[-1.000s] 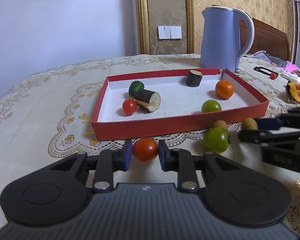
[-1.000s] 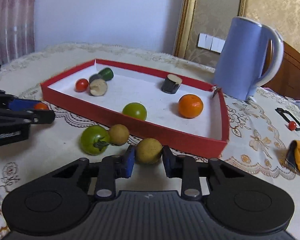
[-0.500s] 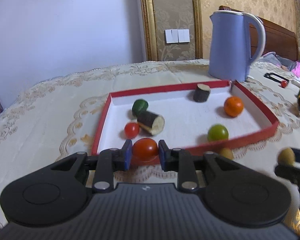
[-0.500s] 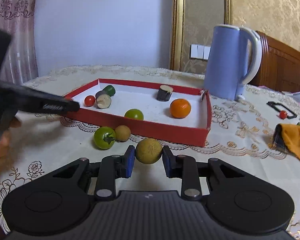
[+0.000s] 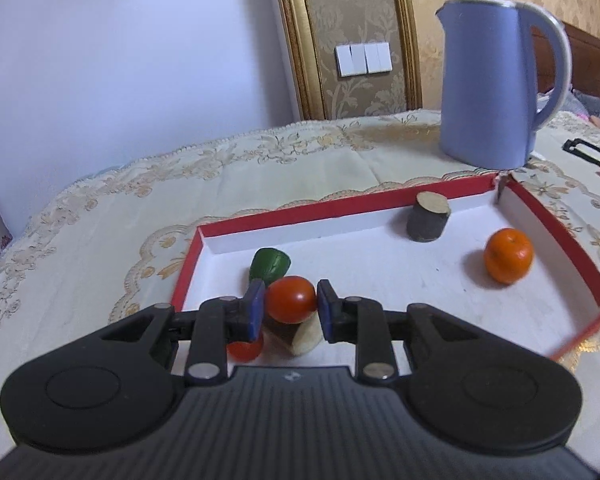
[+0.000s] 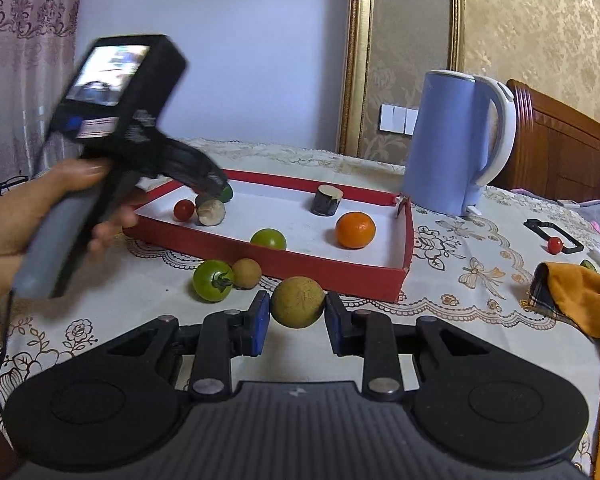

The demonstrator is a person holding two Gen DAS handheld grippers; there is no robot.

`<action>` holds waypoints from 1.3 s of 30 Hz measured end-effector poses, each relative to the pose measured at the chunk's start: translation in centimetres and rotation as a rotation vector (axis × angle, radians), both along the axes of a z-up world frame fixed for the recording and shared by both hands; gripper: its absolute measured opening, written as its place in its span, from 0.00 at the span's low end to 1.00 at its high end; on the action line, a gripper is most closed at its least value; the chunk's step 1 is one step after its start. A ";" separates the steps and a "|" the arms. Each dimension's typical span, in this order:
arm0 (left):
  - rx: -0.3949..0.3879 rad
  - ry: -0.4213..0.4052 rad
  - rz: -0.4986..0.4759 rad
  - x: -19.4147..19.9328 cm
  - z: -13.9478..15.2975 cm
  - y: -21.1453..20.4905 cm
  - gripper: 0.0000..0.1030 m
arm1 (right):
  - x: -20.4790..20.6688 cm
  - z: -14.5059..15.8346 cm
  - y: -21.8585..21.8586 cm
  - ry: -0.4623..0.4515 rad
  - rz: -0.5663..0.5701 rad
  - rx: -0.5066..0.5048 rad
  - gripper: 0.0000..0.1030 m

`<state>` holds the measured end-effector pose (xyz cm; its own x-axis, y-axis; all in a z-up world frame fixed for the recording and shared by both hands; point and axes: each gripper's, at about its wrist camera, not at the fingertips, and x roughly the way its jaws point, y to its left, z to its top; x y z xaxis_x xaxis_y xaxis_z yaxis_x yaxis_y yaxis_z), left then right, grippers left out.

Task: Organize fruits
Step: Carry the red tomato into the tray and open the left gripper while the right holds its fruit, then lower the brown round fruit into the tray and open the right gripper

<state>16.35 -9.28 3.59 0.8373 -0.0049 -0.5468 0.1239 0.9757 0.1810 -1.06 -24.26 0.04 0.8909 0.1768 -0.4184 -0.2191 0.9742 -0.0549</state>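
My left gripper (image 5: pixel 291 305) is shut on a red tomato (image 5: pixel 291 298) and holds it above the left part of the red tray (image 5: pixel 188 268), over an eggplant piece (image 5: pixel 306 336) and a small red tomato (image 5: pixel 244 350). The tray also holds a green piece (image 5: pixel 270 265), a dark stub (image 5: pixel 427 222) and an orange (image 5: pixel 508 255). My right gripper (image 6: pixel 298 314) is shut on a tan round fruit (image 6: pixel 298 302), held above the cloth in front of the tray (image 6: pixel 380 276). A green tomato (image 6: pixel 213 280) and a small tan fruit (image 6: pixel 247 273) lie outside the tray.
A blue kettle (image 5: pixel 496 80) stands behind the tray's far right corner. An orange cloth (image 6: pixel 576 300) and a small red item with a black frame (image 6: pixel 554 240) lie to the right. The left hand-held gripper body (image 6: pixel 120 120) is over the tray's left end.
My left gripper carried the red tomato forward from the cloth to above the tray's left part. My right gripper lifted the tan fruit off the cloth and drew back a little.
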 end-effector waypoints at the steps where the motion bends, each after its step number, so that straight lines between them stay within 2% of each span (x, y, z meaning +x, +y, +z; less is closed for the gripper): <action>1: -0.008 0.013 0.001 0.6 -0.1 -0.1 0.25 | -0.1 0.0 0.0 -0.002 0.002 -0.002 0.28; 8: 0.000 0.026 -0.001 3.1 -0.5 -1.3 0.25 | -0.8 0.3 -0.1 -0.013 0.010 -0.009 0.28; 12: -0.045 0.050 -0.006 4.1 -0.5 -1.6 0.25 | -1.0 0.5 -0.1 -0.021 0.016 -0.008 0.28; 15: -0.049 0.054 -0.007 4.0 -0.6 -1.8 0.27 | -1.1 0.5 0.0 -0.021 0.018 -0.009 0.28; 18: -0.050 0.036 -0.012 3.1 -0.3 -1.6 0.36 | -1.0 0.4 -0.1 -0.020 0.015 -0.005 0.28; 20: -0.055 0.018 -0.012 2.3 0.1 -1.3 0.48 | -0.9 0.3 -0.2 -0.017 0.011 -0.002 0.28; 21: -0.054 0.006 -0.006 1.8 0.3 -1.1 0.51 | -0.9 0.2 -0.2 -0.016 0.010 -0.001 0.28; 23: -0.056 -0.006 0.011 1.0 0.6 -0.5 0.64 | -0.8 0.1 -0.1 -0.012 0.009 0.001 0.28; 27: -0.090 -0.050 0.065 -1.7 1.1 1.6 0.76 | -0.6 -0.1 0.1 -0.010 0.013 0.007 0.28; 29: -0.115 -0.085 0.094 -3.3 1.2 2.8 0.88 | -0.4 -0.1 0.2 -0.008 0.012 0.011 0.28; 33: -0.146 -0.147 0.172 -6.1 0.5 5.7 0.91 | 0.3 0.1 0.4 -0.012 0.016 0.026 0.28; 39: -0.177 -0.189 0.214 -6.5 -0.9 8.1 0.91 | 2.6 1.4 1.0 -0.057 0.016 0.062 0.28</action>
<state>9.89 -1.13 2.68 0.9159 0.1014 -0.3884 -0.1072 0.9942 0.0068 1.51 -23.31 1.49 0.9098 0.2153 -0.3548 -0.2329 0.9725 -0.0071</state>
